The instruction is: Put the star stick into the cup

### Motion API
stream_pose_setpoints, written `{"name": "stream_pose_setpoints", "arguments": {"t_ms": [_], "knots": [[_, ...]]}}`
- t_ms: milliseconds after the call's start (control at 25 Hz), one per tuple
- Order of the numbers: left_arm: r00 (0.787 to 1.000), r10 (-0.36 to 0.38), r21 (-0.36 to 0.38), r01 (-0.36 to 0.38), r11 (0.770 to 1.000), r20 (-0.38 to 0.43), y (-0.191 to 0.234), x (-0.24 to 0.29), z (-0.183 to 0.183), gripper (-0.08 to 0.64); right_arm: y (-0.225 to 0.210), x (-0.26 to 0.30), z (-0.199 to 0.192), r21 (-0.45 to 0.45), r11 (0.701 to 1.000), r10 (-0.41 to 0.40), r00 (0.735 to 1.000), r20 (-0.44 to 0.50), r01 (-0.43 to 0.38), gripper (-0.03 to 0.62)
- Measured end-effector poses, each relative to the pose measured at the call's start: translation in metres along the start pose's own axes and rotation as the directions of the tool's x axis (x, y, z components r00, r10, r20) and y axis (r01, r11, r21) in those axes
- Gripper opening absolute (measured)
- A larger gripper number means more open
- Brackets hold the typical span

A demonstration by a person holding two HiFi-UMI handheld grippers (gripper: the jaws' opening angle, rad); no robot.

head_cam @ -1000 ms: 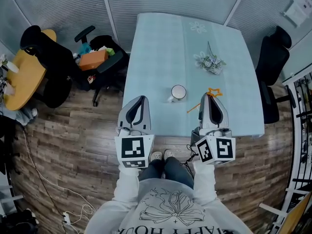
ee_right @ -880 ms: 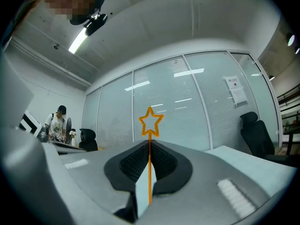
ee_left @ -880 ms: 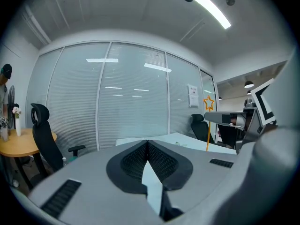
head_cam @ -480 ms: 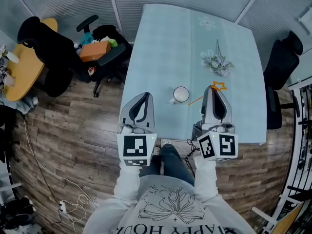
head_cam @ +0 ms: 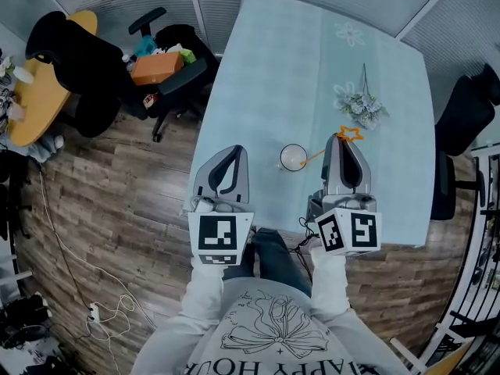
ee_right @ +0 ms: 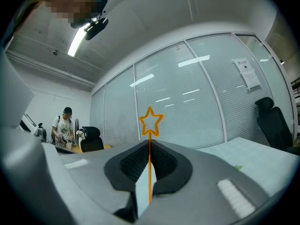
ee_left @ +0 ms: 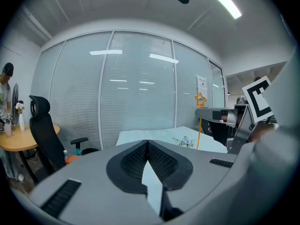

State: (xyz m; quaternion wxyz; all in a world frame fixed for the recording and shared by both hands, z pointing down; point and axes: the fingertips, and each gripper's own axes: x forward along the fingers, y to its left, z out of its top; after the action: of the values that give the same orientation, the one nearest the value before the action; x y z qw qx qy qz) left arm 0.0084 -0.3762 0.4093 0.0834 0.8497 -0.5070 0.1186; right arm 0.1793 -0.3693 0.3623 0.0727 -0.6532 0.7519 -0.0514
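A white cup (head_cam: 293,157) stands near the front edge of the pale blue table (head_cam: 266,76). My right gripper (head_cam: 341,137) is shut on the orange star stick (head_cam: 348,133). The stick's thin lower end slants left to the cup's right rim; I cannot tell whether it is inside. In the right gripper view the star (ee_right: 150,121) rises above the closed right gripper (ee_right: 149,144). My left gripper (head_cam: 233,151) hovers left of the cup, shut on nothing; the left gripper (ee_left: 147,142) also shows shut in its own view, where the star stick (ee_left: 200,100) appears at the right.
A sprig of artificial flowers (head_cam: 361,104) lies on the table behind the star. Black office chairs stand at the table's left (head_cam: 168,61) and right (head_cam: 469,116). An orange box (head_cam: 156,67) sits on the left chair. A person (ee_right: 63,125) stands by a yellow round table (head_cam: 39,92).
The right gripper has carried the star stick so its lower end has come in from the cup's front right to its right rim. The left gripper stays beside the cup.
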Motion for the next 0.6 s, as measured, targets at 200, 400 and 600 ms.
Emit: {"name": "stream_pose_setpoints", "arguments": {"t_ms": [200, 400, 600], "knots": [[0.999, 0.02, -0.008, -0.02, 1.0, -0.031, 0.001, 0.017, -0.008, 0.005, -0.012, 0.018, -0.022, 0.016, 1.0, 0.027, 0.998, -0.05, -0.026, 0.017], [0.997, 0.035, -0.016, -0.036, 0.999, -0.068, 0.003, 0.031, -0.025, 0.005, -0.021, 0.03, -0.048, 0.04, 0.998, 0.043, 0.994, -0.099, -0.04, 0.017], [0.993, 0.042, -0.029, -0.046, 0.999, -0.107, 0.002, 0.04, -0.042, 0.006, -0.027, 0.037, -0.073, 0.075, 0.996, 0.054, 0.988, -0.144, -0.044, 0.017]]}}
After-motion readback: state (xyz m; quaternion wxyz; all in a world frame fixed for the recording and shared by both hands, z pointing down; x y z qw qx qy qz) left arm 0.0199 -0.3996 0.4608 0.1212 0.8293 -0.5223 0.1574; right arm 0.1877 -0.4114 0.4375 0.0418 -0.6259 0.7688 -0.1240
